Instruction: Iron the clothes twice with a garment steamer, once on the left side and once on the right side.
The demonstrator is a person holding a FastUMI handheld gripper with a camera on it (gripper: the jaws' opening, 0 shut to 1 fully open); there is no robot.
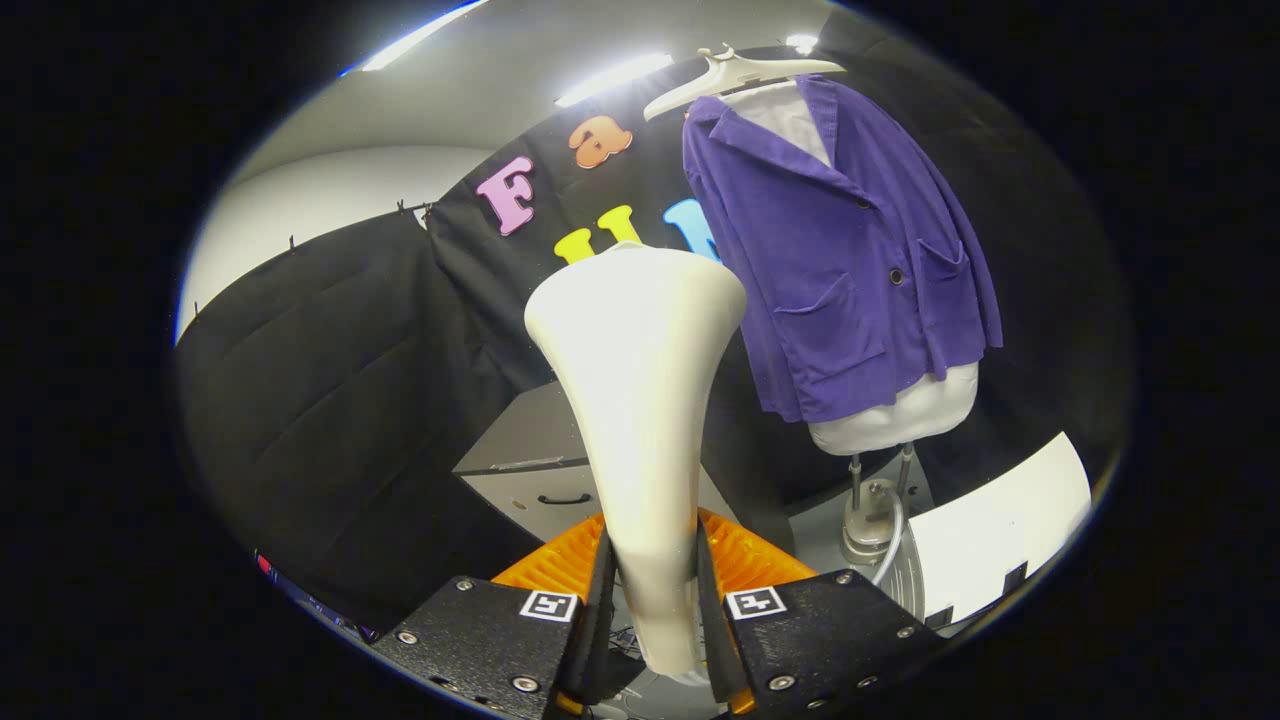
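Clenched on the narrow neck of the garment steamer [640, 400], the gripper [655, 610] presses both fingers against its sides; the steamer rises upright from between them and flares into a wide pale head just ahead of the fingers. Beyond that head and off to its right, well apart from it, the purple jacket [850, 260] hangs on a white hanger [735, 75] over a pale mannequin torso [900, 415]; the torso stands on a metal stand [868, 520], and a grey cabinet [530, 470] sits behind the steamer's neck.
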